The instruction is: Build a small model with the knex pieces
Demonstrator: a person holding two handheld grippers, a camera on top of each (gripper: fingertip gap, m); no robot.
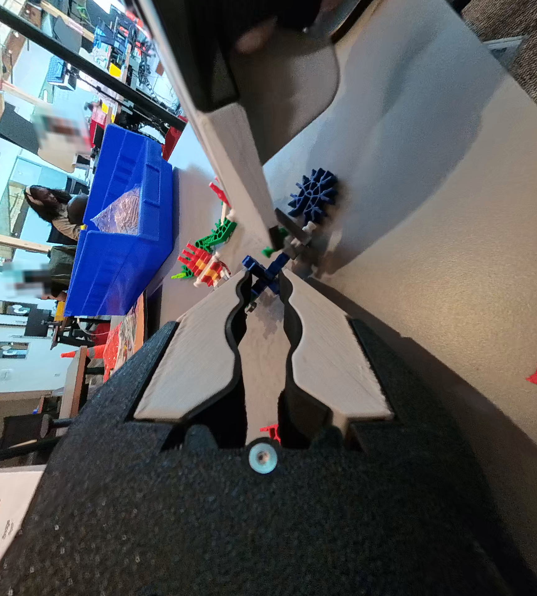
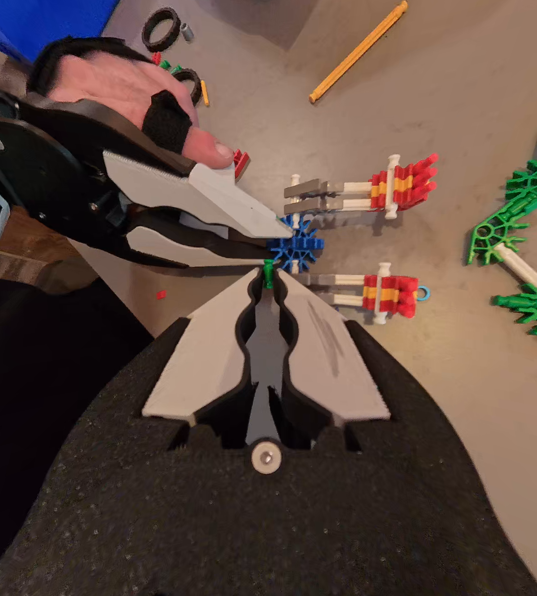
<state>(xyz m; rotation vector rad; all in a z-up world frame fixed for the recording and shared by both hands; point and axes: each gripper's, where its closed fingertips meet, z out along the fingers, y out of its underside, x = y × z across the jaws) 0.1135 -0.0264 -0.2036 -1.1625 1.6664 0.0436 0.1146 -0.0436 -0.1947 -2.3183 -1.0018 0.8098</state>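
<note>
My left gripper (image 1: pixel 264 274) is shut on a blue snowflake connector (image 1: pixel 262 279). In the right wrist view, my left gripper (image 2: pixel 276 243) comes in from the left in a person's hand and pinches that blue connector (image 2: pixel 298 246). The connector joins grey, white, red and yellow pieces (image 2: pixel 386 190) lying on the table. My right gripper (image 2: pixel 268 271) is shut on a short green rod (image 2: pixel 268 275), whose tip is at the connector's near edge. It also shows in the left wrist view (image 1: pixel 280 240) with the green rod (image 1: pixel 270 251). A second blue connector (image 1: pixel 315 196) lies beyond.
A blue bin (image 1: pixel 125 225) stands at the table's far side. A long yellow rod (image 2: pixel 357 51), two black rings (image 2: pixel 160 30), a green connector assembly (image 2: pixel 518 209) and small red pieces (image 2: pixel 240 163) lie on the tan table (image 2: pixel 454 419). People are in the background. My left and right fingertips are right by each other.
</note>
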